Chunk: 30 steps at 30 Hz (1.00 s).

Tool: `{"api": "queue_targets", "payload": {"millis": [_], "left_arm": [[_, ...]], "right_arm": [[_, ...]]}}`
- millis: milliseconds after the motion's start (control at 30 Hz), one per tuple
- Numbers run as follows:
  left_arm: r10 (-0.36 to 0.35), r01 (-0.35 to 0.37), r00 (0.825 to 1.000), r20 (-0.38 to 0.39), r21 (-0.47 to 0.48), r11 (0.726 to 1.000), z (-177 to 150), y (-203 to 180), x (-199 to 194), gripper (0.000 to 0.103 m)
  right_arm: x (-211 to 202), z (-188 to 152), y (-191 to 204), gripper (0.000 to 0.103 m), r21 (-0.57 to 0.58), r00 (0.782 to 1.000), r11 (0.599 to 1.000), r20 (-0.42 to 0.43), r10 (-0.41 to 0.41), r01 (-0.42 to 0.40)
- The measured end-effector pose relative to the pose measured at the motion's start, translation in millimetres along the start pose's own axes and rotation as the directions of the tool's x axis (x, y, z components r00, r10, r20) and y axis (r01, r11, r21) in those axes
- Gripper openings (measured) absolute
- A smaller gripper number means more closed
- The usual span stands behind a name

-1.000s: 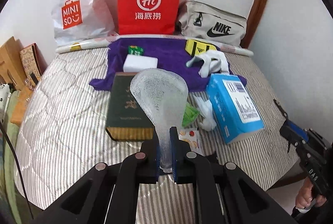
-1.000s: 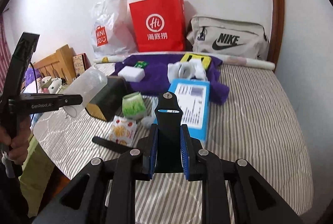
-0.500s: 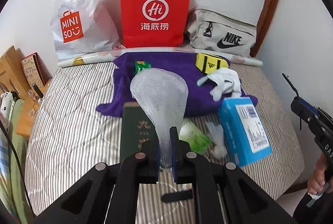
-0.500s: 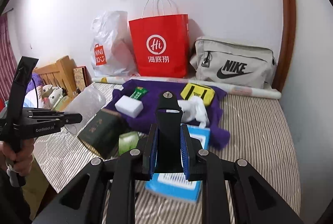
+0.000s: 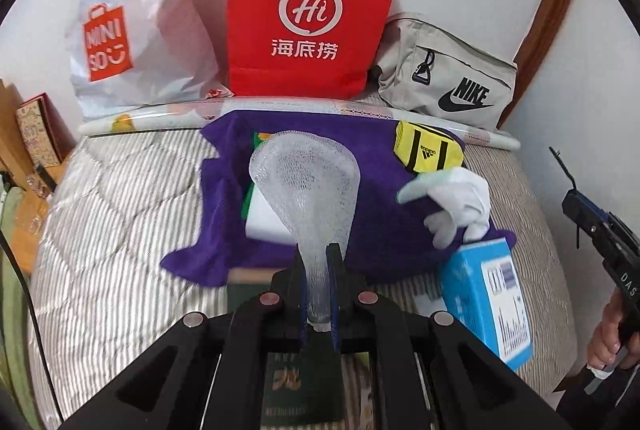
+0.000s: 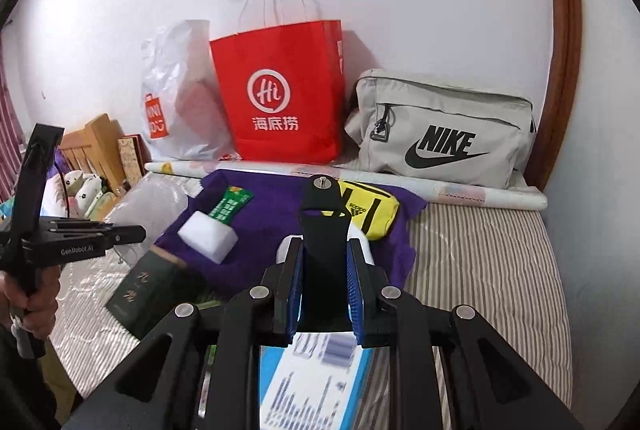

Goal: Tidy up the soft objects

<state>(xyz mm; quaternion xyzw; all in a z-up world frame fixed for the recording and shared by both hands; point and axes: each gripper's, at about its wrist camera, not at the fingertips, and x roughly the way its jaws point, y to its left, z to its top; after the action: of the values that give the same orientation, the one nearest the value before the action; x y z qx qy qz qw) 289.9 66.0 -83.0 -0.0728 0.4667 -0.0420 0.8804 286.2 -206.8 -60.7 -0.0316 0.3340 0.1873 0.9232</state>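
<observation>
My left gripper (image 5: 318,270) is shut on the narrow end of a clear foam net sleeve (image 5: 304,182), which fans out above a purple towel (image 5: 380,230) on the striped bed. My right gripper (image 6: 324,258) is shut on a black strap-like piece (image 6: 322,226) with a screw at its tip. On the towel lie a white glove (image 5: 464,198), a yellow pouch (image 5: 428,150), a white sponge block (image 6: 208,236) and a green packet (image 6: 232,206). In the right wrist view the left gripper (image 6: 100,234) is at the left, in a person's hand.
A red paper bag (image 5: 308,18), a white plastic bag (image 5: 132,22) and a grey Nike bag (image 5: 448,86) stand against the back wall behind a paper roll (image 5: 168,112). A blue box (image 5: 492,302) and a dark green box (image 6: 148,294) lie near the grippers.
Both grippers have moved forward over the bed toward the bags at the wall, each keeping its hold. The boxes have slid down under the fingers.
</observation>
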Motion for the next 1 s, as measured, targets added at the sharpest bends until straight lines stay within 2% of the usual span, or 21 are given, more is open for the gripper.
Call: {"api": "queue_targets", "payload": {"millis": [333, 533, 800, 1000], "left_arm": [[-0.007, 0.009, 0.999, -0.049, 0.025, 1.0, 38, 2, 50, 0.009], [-0.005, 0.008, 0.996, -0.086, 0.033, 0.999, 55, 6, 72, 0.009], [-0.049, 0.048, 0.989, -0.142, -0.008, 0.999, 68, 15, 101, 0.009], [-0.04, 0.04, 0.983, -0.178, -0.001, 0.999, 69, 15, 119, 0.009]], "right_arm": [[55, 19, -16, 0.02, -0.021, 0.998, 1.0, -0.052, -0.018, 0.017], [91, 30, -24, 0.02, -0.029, 0.995, 1.0, -0.095, 0.0, -0.003], [129, 25, -25, 0.02, -0.025, 0.989, 1.0, -0.15, 0.008, -0.012], [149, 22, -27, 0.021, -0.02, 0.981, 1.0, -0.192, 0.016, -0.02]]}}
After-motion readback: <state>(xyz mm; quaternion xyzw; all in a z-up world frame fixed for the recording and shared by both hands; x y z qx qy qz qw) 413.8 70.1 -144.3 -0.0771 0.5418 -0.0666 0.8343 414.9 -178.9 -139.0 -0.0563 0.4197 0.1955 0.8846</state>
